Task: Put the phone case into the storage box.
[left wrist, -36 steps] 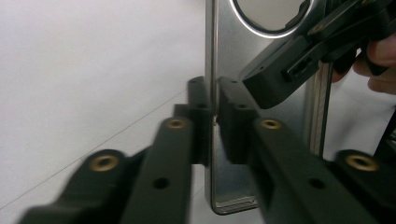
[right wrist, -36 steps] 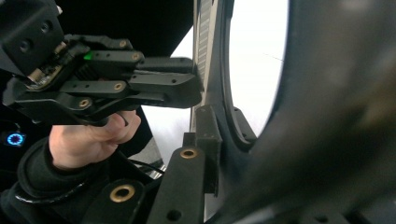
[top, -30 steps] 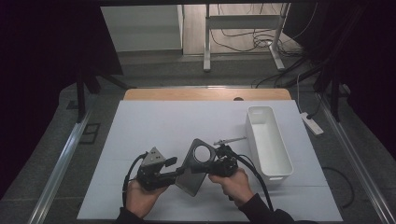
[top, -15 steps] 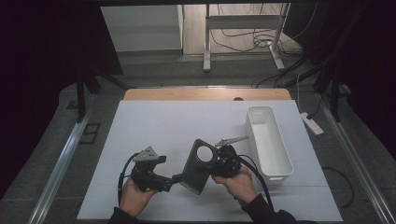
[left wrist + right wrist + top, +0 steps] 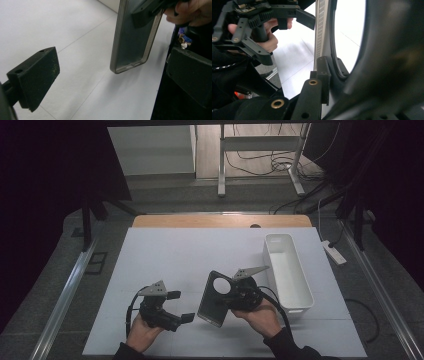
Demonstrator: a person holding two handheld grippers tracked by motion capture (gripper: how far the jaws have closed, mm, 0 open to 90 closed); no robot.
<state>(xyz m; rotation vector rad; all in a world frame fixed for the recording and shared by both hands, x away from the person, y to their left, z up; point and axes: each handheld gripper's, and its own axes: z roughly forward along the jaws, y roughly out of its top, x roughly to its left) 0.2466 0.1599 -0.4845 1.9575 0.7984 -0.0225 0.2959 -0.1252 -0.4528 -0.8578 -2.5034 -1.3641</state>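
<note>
A dark phone case (image 5: pixel 216 297) is held up off the bench (image 5: pixel 200 250) by the right gripper (image 5: pixel 239 292), while the left gripper (image 5: pixel 172 312) stands free of it.

In the high view the case is seen tilted on edge above the white bench, its round camera opening uppermost, with the fingers of the right gripper clamped on its upper part. In the right gripper view one finger (image 5: pixel 323 75) is pressed flat against the case wall (image 5: pixel 320 30). The fingers of the left gripper have just been opening and are spread wide apart, with nothing between them; in the left gripper view the case (image 5: pixel 132 42) hangs ahead of the left finger (image 5: pixel 37 75), its lower end clear of the bench surface. A white bin (image 5: pixel 287 272) is set just beside the right hand (image 5: pixel 260 315), well apart from the left hand (image 5: pixel 142 332).
</note>
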